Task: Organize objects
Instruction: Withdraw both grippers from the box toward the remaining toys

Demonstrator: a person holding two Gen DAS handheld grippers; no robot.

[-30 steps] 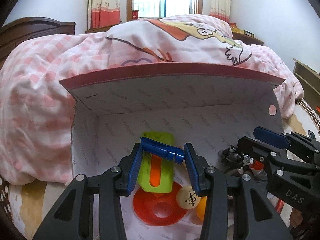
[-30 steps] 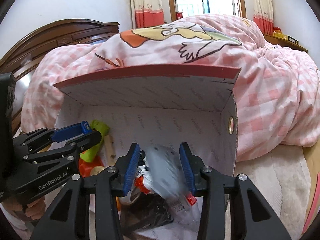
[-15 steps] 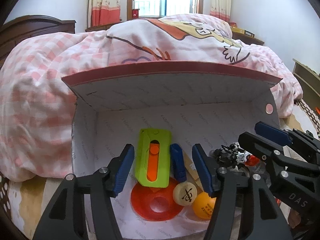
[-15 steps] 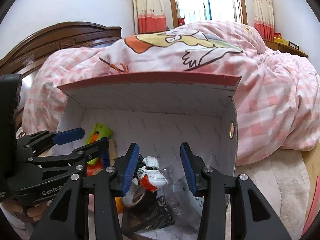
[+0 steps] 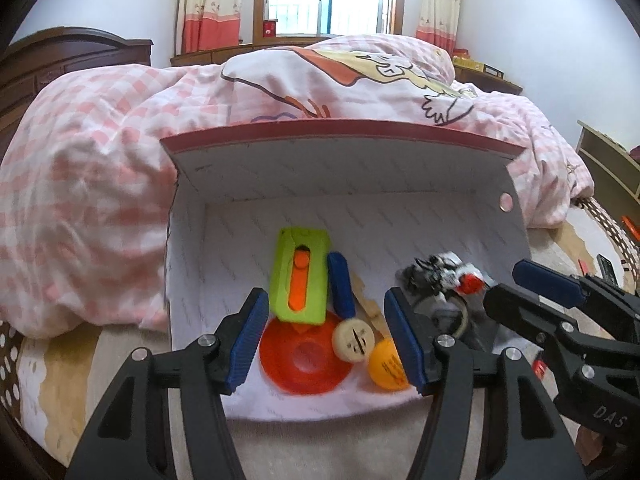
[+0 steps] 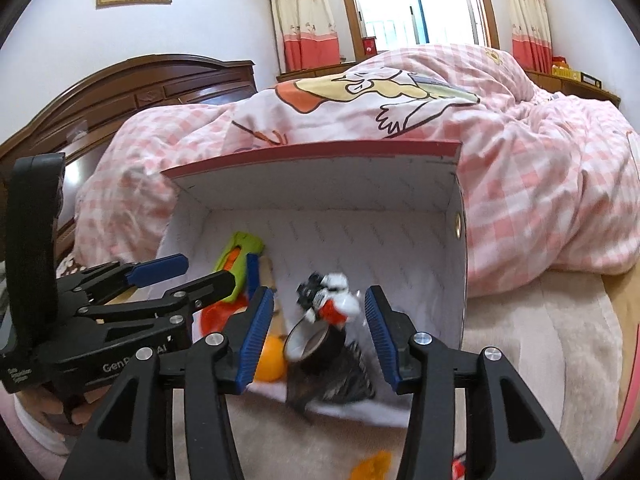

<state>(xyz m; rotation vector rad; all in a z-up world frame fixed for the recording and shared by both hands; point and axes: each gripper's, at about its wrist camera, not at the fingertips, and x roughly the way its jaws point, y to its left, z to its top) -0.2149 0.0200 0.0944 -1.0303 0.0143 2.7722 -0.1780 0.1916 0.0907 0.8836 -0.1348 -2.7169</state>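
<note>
A white cardboard box with a red rim (image 5: 340, 132) (image 6: 312, 152) lies open on its side against the bed. Inside lie a green and orange block (image 5: 298, 276), a blue bar (image 5: 341, 284), a red disc (image 5: 304, 360), a cream round piece (image 5: 354, 340), an orange ball (image 5: 388, 364) and a black, white and red toy (image 5: 444, 276) (image 6: 328, 300) on a tape roll (image 6: 308, 344). My left gripper (image 5: 326, 340) is open and empty in front of the box. My right gripper (image 6: 320, 336) is open and empty in front of the toy.
A pink checked quilt (image 5: 100, 160) is heaped on the bed behind the box. A dark wooden headboard (image 6: 140, 92) stands at the left. An orange object (image 6: 372, 466) lies on the beige blanket (image 6: 540, 340) near the front.
My left gripper let go of the blue bar, which now lies beside the green block. My right gripper released a clear packet into the box. Both grippers have drawn back from the box.
</note>
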